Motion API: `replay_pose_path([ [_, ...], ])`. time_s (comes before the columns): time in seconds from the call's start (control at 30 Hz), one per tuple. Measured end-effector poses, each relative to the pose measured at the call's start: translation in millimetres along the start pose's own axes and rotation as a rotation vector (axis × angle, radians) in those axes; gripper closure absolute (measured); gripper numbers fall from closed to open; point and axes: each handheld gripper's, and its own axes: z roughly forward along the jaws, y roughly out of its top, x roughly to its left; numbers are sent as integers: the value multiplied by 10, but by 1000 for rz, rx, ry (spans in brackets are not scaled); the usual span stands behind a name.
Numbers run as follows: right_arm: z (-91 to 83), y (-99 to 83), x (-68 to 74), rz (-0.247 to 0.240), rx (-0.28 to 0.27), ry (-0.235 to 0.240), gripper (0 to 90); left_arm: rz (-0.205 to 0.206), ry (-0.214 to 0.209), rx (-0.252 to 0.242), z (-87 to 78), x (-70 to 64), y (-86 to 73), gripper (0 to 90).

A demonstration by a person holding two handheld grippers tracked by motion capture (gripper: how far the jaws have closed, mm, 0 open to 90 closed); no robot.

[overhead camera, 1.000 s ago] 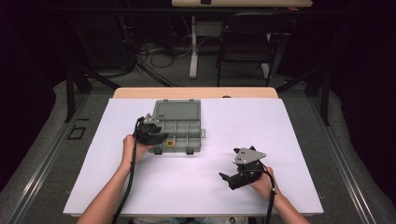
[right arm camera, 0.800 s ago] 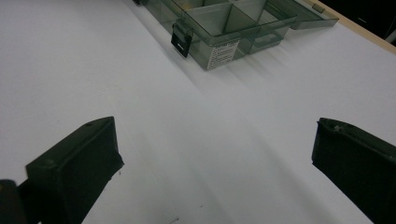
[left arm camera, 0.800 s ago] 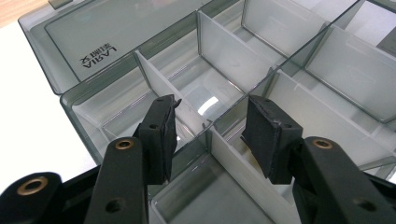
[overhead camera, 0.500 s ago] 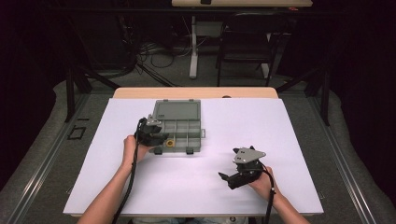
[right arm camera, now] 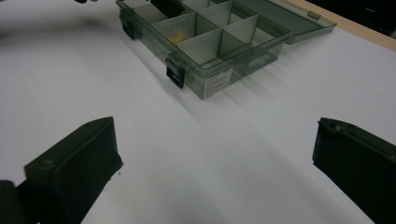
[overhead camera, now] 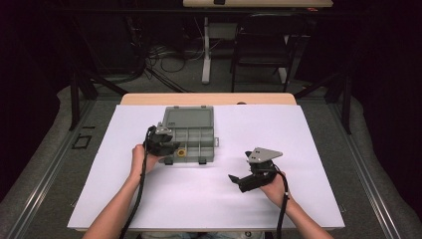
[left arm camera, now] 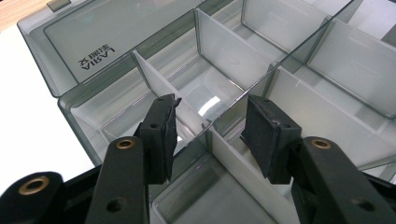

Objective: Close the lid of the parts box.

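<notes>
The grey compartment box [overhead camera: 191, 134] lay open on the white table cover [overhead camera: 298, 149], its lid [overhead camera: 188, 117] flat behind it. The left gripper [overhead camera: 166, 145] hovered over its front-left cells, jaws apart, a yellow piece [overhead camera: 181, 153] just beside. The right gripper [overhead camera: 238, 180] rested well apart, jaws wide

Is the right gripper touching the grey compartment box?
Apart. In the high view the right gripper sits well to the side of the compartment box, with bare white table between them; the right gripper view shows the same gap.
</notes>
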Motion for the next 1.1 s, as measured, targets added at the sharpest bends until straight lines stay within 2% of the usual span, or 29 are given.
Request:
replay_pose_path([
  [0.53, 389, 396, -228, -4, 17, 11, 0, 18, 8, -9, 7, -9, -13, 548],
  [0.7, 462, 461, -302, -13, 32, 9, 0, 21, 6, -10, 7, -7, -15, 549],
  [1.1, 651, 581, -486, 21, 44, -2, 0, 23, 4, -10, 6, -3, -17, 550],
])
